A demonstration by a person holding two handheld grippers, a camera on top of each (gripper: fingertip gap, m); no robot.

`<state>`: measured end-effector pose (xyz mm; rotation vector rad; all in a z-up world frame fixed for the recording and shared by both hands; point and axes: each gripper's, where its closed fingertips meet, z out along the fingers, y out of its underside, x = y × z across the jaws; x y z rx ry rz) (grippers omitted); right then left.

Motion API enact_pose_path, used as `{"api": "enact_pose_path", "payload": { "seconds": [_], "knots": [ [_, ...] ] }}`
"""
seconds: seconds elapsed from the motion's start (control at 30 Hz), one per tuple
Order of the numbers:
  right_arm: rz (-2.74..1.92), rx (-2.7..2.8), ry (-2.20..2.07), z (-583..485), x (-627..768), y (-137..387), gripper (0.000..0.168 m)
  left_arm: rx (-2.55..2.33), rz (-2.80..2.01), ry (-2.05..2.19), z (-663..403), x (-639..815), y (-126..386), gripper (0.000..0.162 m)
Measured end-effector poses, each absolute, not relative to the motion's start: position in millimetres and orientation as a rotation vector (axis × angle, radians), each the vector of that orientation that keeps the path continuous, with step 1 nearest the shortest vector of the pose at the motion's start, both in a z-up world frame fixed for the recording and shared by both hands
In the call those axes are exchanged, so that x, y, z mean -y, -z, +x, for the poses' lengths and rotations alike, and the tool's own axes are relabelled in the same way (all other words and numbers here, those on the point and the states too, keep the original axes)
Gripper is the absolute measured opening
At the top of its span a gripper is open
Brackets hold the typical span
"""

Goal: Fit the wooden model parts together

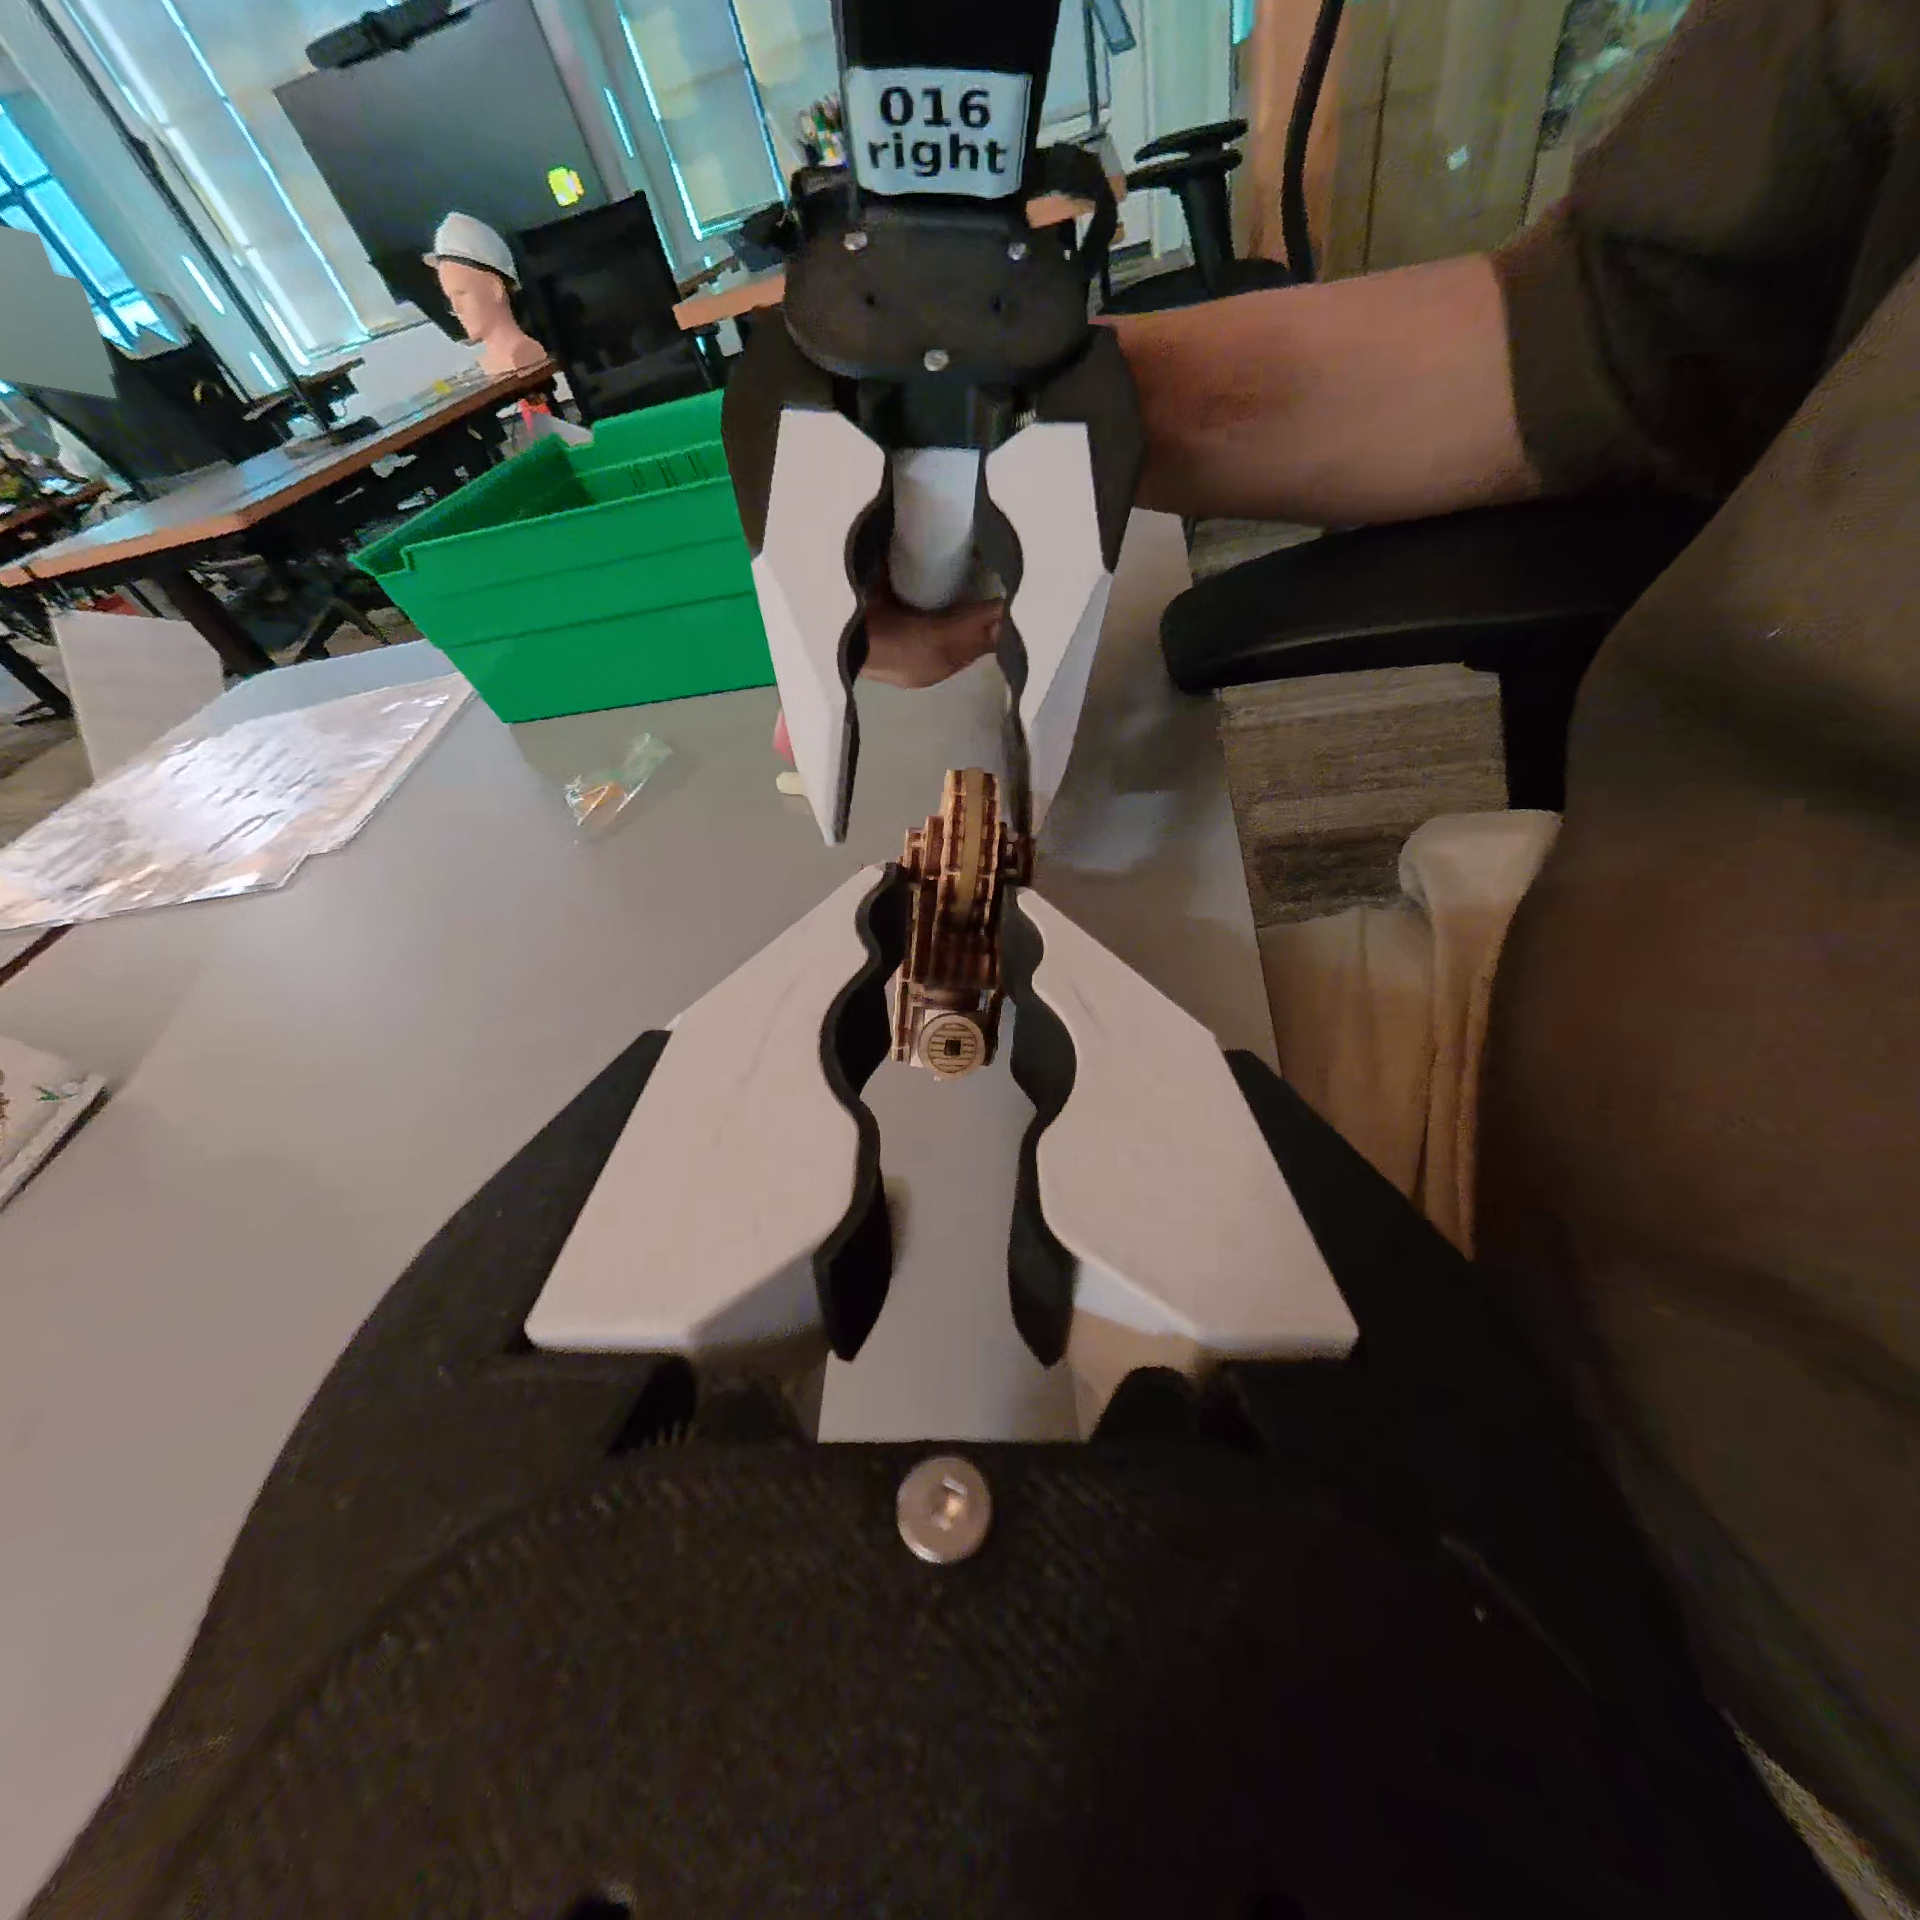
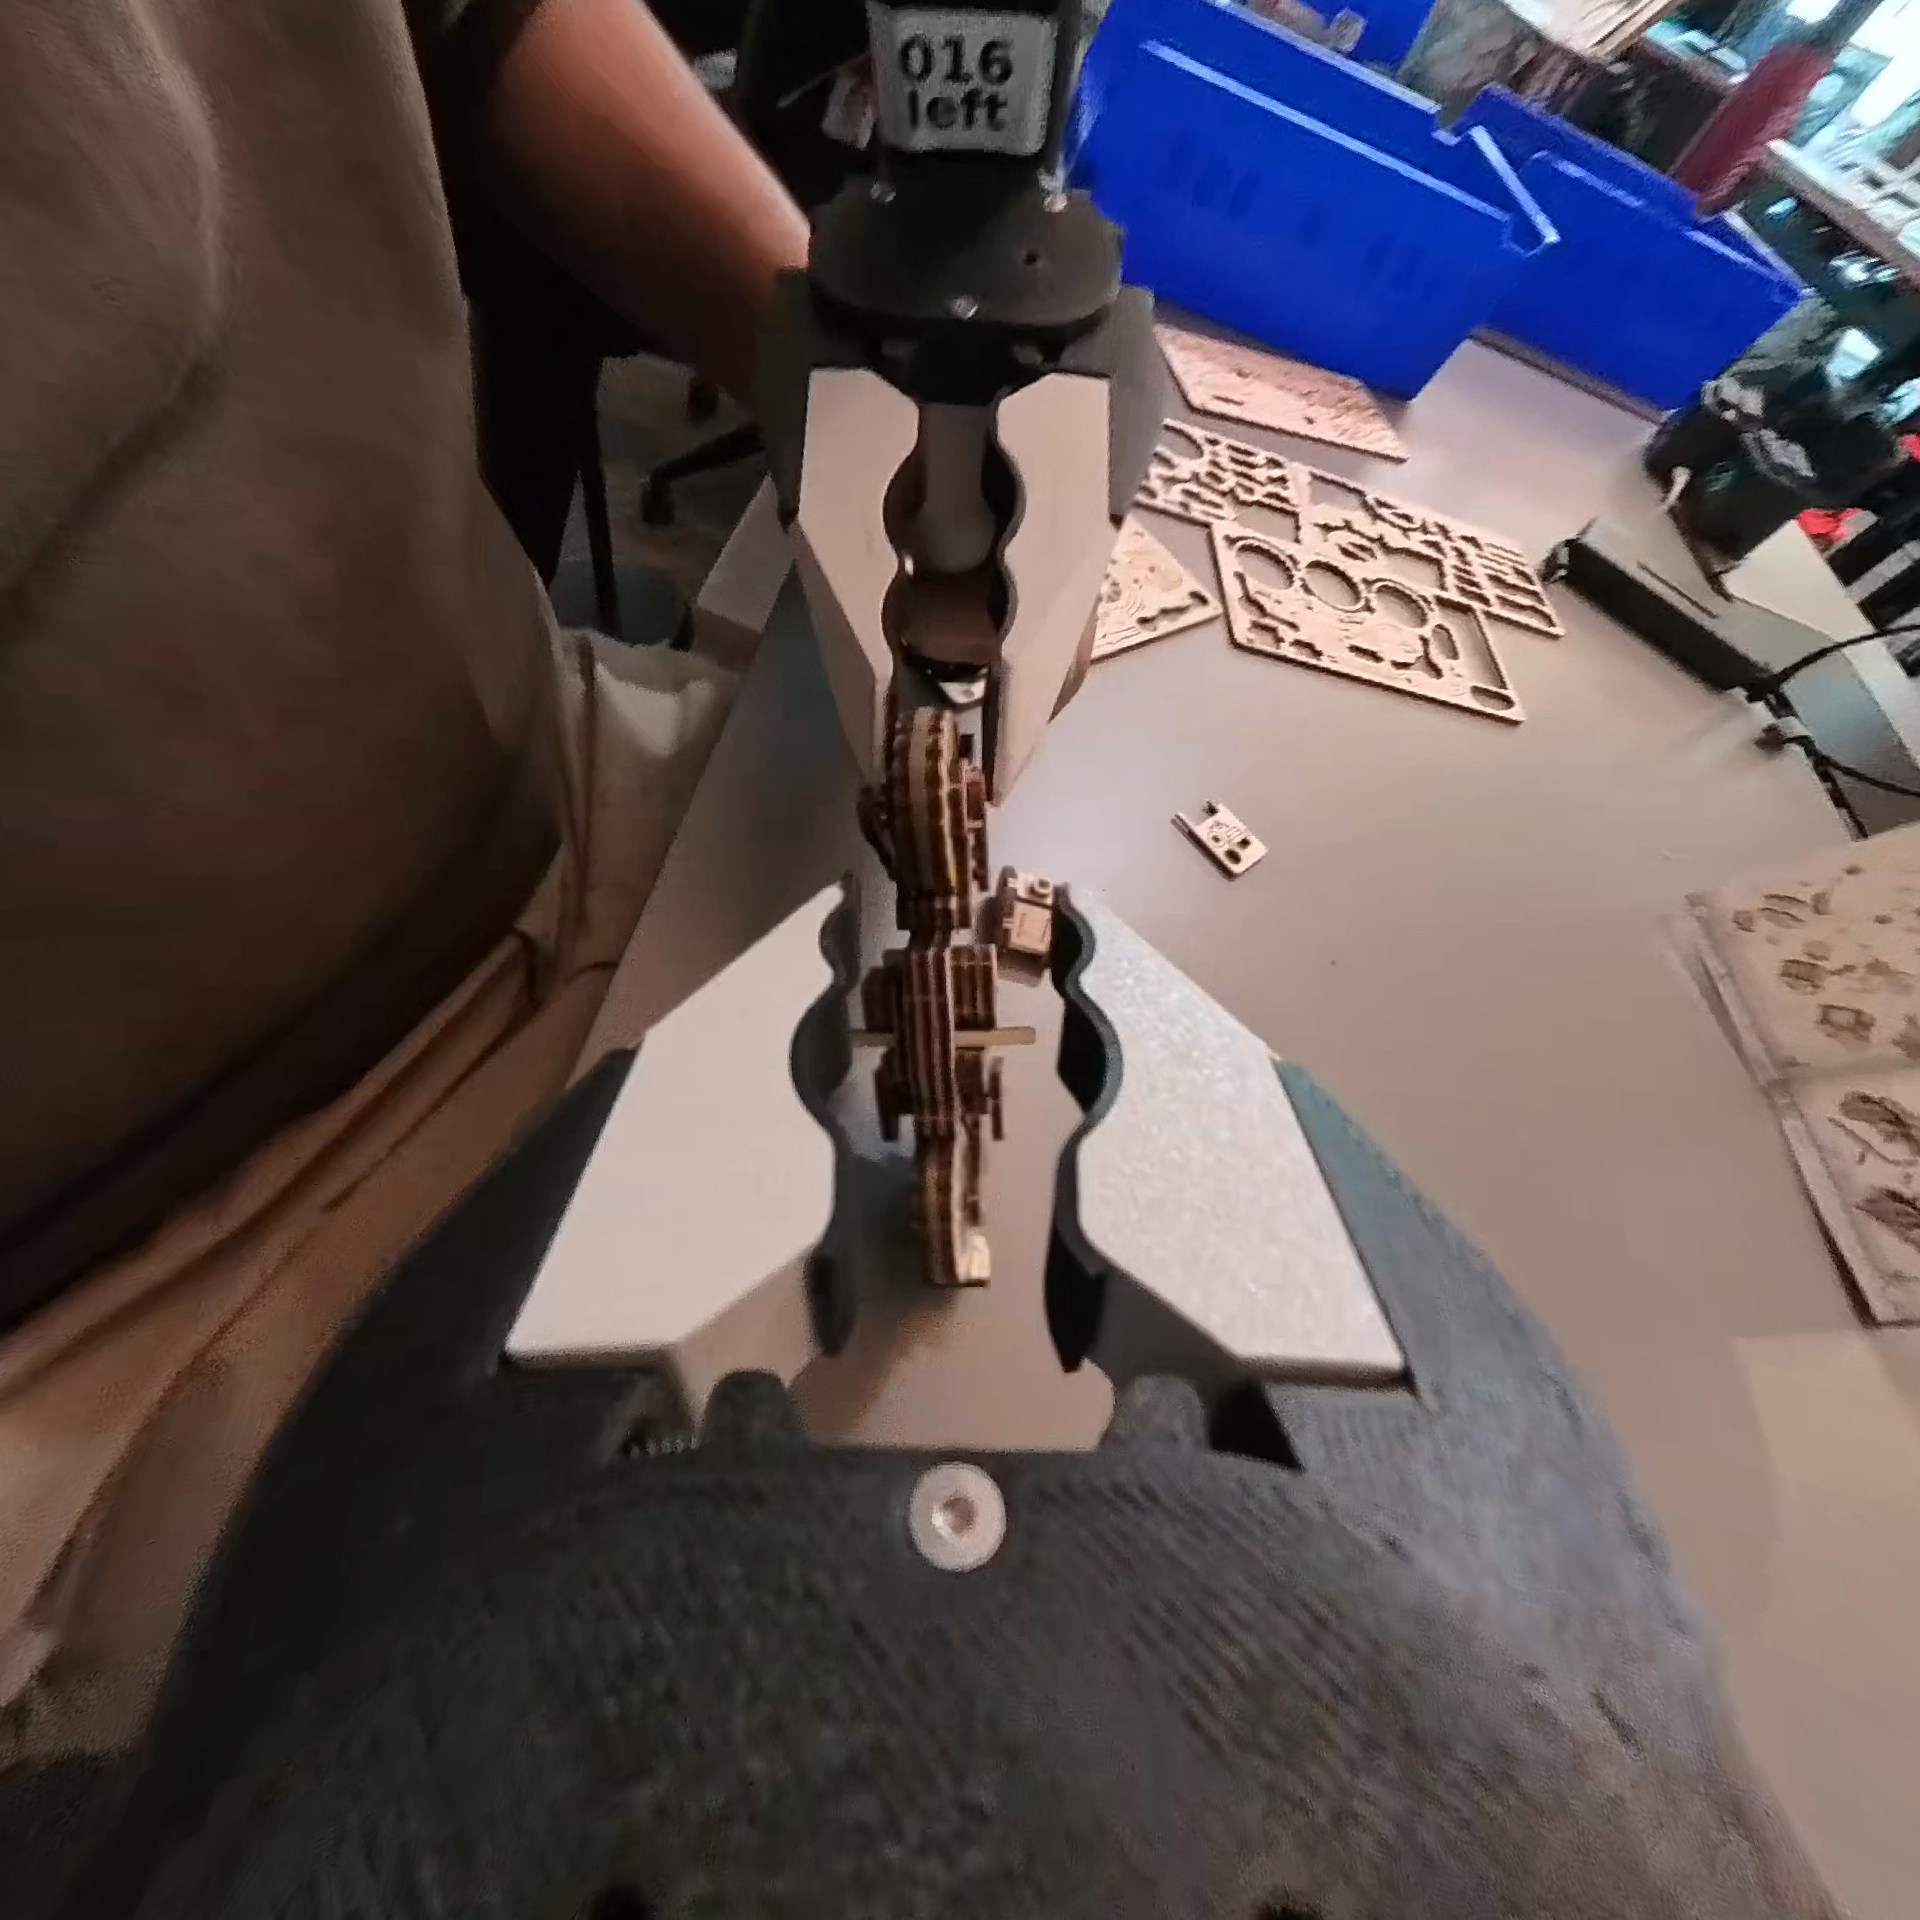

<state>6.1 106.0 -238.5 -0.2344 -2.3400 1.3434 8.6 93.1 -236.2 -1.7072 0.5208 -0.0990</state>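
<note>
Two grippers meet above the bench (image 2: 1455,1039): left gripper (image 1: 951,883) clamps the wooden model (image 1: 951,935) steady, while right gripper (image 2: 961,904), jaws apart around it, lines up a fit.

Layered brown wooden model (image 1: 951,935), edge-on, aloft

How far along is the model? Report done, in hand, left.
Done: several layers already form the model, and the sheets show empty cut-outs. In hand: the left gripper clamps the model; the right gripper straddles it, open. Left: a flat piece lies loose on the table, and a small block beside the model looks unattached.
</note>
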Motion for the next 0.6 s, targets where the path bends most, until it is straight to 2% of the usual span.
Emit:
{"api": "enact_pose_path", "payload": {
  "seconds": [0.3,0.4,0.6],
  "knots": [
    [-0.044,2.389,-1.285,-6.6,-87.6,238.7,0.026,-0.471,-1.699,0.185,1.2,-86.1,233.0,0.015],
    [-0.03,2.346,-1.31,-3.6,-84.4,233.4,0.018,-0.459,-1.69,0.21,0.2,-85.0,231.2,0.015],
    [-0.037,2.332,-1.336,0.2,-82.5,234.6,0.018,-0.486,-1.695,0.217,4.3,-83.7,232.8,0.015]
  ]
}}
